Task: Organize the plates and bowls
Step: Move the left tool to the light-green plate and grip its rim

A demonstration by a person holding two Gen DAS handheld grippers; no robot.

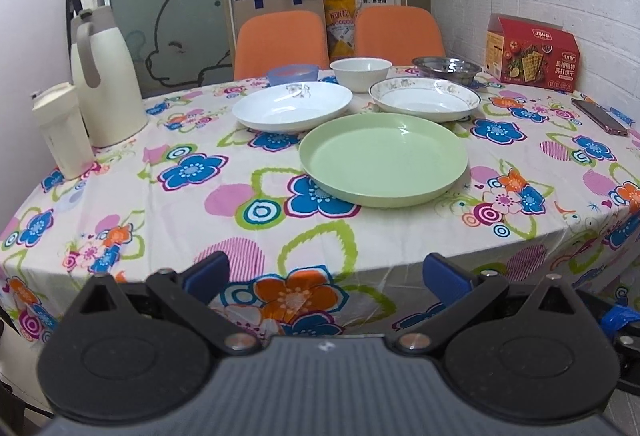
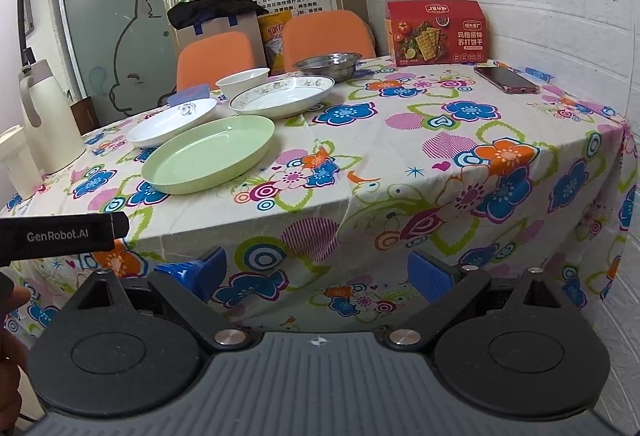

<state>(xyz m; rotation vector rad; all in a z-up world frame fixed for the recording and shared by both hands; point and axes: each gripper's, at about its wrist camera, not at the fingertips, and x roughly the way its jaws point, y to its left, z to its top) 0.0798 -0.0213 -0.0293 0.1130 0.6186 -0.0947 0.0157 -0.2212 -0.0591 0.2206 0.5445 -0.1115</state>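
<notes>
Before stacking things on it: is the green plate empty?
Empty. The green plate shows only its bare, glossy inside in both wrist views, lying flat on the tablecloth.

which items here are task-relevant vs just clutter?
Job items: green plate, white plate, floral-rim plate, white bowl, steel bowl, blue bowl.

Clutter: thermos jug, white cup, cracker box, phone.
</notes>
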